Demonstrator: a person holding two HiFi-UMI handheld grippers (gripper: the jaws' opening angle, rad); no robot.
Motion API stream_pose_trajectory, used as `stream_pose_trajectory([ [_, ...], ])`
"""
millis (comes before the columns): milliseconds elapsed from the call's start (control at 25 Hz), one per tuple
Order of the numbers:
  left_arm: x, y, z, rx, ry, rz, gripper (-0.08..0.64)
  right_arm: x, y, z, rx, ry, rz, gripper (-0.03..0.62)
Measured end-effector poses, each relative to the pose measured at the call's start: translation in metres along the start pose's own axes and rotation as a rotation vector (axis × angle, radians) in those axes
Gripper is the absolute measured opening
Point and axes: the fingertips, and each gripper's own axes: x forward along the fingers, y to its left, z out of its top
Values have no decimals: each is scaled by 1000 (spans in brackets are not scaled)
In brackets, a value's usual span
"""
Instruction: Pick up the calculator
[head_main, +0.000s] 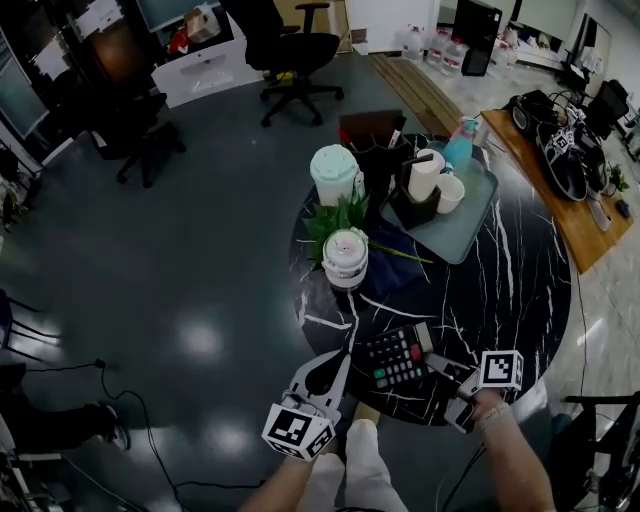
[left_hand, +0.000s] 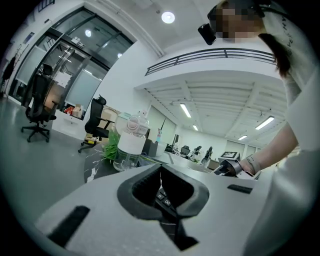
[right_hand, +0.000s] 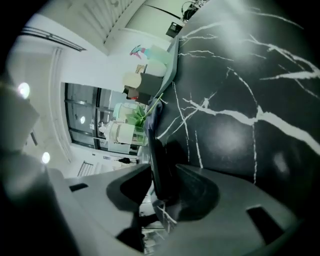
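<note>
The black calculator (head_main: 395, 358) with red and green keys lies near the front edge of the round black marble table (head_main: 500, 290). My left gripper (head_main: 343, 358) sits at its lower-left corner. In the left gripper view its jaw tips (left_hand: 160, 169) nearly touch, and calculator keys (left_hand: 163, 198) show beneath the gap behind them. My right gripper (head_main: 438, 362) is at the calculator's right end. In the right gripper view it (right_hand: 159, 170) is rolled on its side, and the calculator's edge (right_hand: 156, 160) stands as a thin dark slab between the jaws, with both tips close against it.
Behind the calculator stand a white-capped bottle (head_main: 345, 258), a green plant (head_main: 335, 218), a lidded white jar (head_main: 333, 172) and a tray (head_main: 470, 225) with cups. A wooden bench (head_main: 570, 190) with gear is at the right. My legs (head_main: 350, 470) are below the table's front edge.
</note>
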Motion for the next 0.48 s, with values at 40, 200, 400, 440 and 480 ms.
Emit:
stream_pose_trajectory([
  [40,-3,1,-3,-4,7,4,8,1,0,-1,-16,8,-5,122],
  [200,-11,4,-9,-7,21,15,8,3,2,-3,-45,26,43,79],
  [400,-14,4,-10,-2,25,12,8,5,11,-4,-128,25,116,63],
  [440,-15,4,-10,-2,24,12,8,3,7,-4,-132,20,97,63],
  [480,-16,4,-9,-1,22,12,8,-1,2,-5,-132,14,68,61],
])
